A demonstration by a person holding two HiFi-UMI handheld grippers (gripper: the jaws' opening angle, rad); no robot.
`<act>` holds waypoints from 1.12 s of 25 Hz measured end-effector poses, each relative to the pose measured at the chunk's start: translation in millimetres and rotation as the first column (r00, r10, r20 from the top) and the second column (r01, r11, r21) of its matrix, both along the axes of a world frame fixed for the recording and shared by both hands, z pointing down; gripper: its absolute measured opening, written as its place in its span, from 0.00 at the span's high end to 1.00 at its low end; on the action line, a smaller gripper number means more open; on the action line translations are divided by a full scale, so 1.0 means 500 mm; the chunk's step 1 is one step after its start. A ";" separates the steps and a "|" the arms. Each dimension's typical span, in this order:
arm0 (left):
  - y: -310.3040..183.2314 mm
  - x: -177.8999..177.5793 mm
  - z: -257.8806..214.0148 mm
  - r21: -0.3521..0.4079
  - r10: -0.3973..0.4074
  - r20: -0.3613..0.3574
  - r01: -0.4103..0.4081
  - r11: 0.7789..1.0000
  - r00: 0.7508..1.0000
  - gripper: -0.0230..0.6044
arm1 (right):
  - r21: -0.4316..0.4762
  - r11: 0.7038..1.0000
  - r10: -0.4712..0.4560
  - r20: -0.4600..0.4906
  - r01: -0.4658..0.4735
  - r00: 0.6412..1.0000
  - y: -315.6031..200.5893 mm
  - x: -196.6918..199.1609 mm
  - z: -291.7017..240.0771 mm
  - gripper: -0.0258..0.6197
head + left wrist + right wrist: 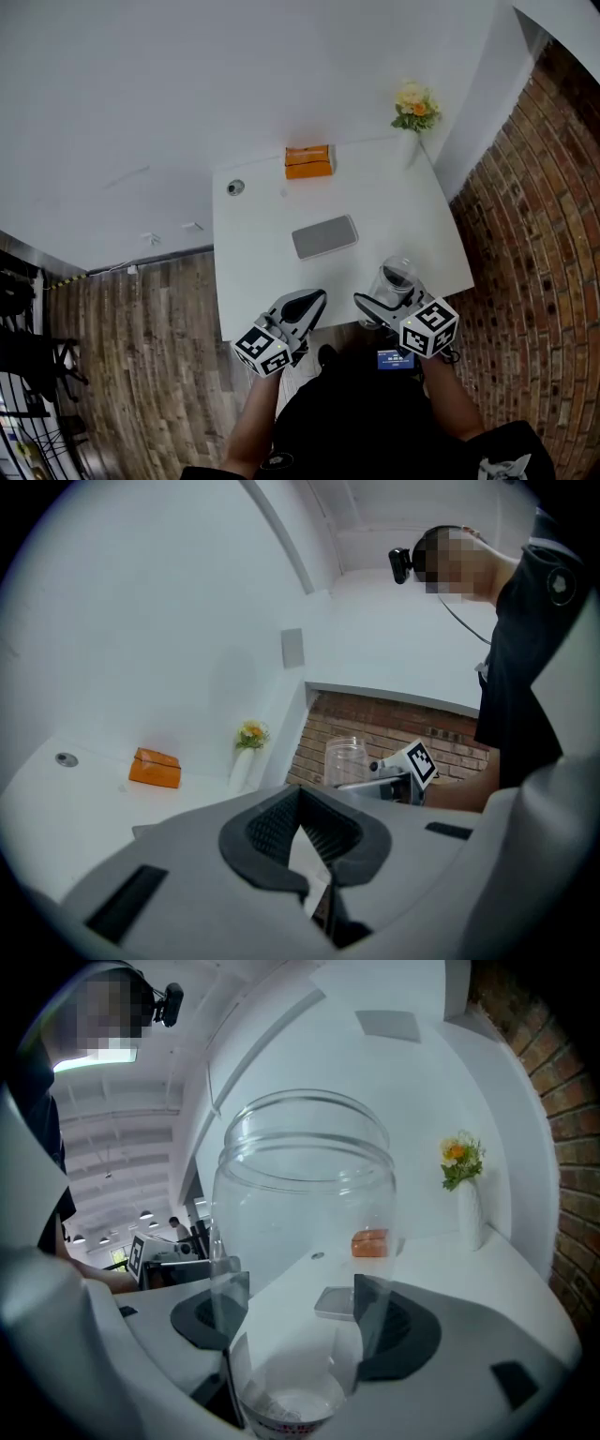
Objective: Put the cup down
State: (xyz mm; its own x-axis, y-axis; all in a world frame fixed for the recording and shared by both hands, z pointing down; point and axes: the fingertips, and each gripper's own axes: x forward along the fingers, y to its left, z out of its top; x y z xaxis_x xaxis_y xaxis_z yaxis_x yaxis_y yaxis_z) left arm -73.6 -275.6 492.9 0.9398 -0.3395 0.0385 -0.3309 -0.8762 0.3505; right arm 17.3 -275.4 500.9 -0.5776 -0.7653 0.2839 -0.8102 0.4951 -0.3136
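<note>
White tabletop (394, 202) set against a white wall, with a brick wall on the right claw's outer side.

- Right claw (298, 1309) grips a clear plastic cup (302, 1194) low on its wall, one pad on each side near the base.
- The cup stands upright in the claw, long axis vertical, mouth up.
- Bare tabletop lies just ahead of and below this claw. I judge the set-down needs only a short lowering, and the right hand is the one placed to do it.
- Left claw (302, 834) is closed with nothing between its pads. It sits near the right claw's inner side, at the tabletop's near edge.
- Ahead of both claws lies a grey flat slab (324, 236). Beyond it are an orange box (309, 161) and, toward the far corner, a flower vase (415, 106).
- Cannot tell whether the cup base already touches the tabletop.
- Slab's identity unclear.
</note>
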 end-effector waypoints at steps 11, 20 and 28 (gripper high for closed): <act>-0.027 0.045 0.010 -0.031 -0.055 0.032 0.056 0.998 0.998 0.95 | -0.020 0.999 -0.046 -0.003 0.045 0.999 -0.051 0.034 0.022 0.42; -0.025 0.084 -0.007 -0.017 -0.085 0.039 0.086 0.996 0.996 0.95 | -0.008 0.997 -0.071 0.055 0.072 0.996 -0.083 0.068 0.008 0.42; -0.029 0.087 -0.008 -0.020 -0.120 0.038 0.120 0.993 0.992 0.95 | -0.016 0.995 -0.092 0.123 0.095 0.988 -0.084 0.064 0.023 0.42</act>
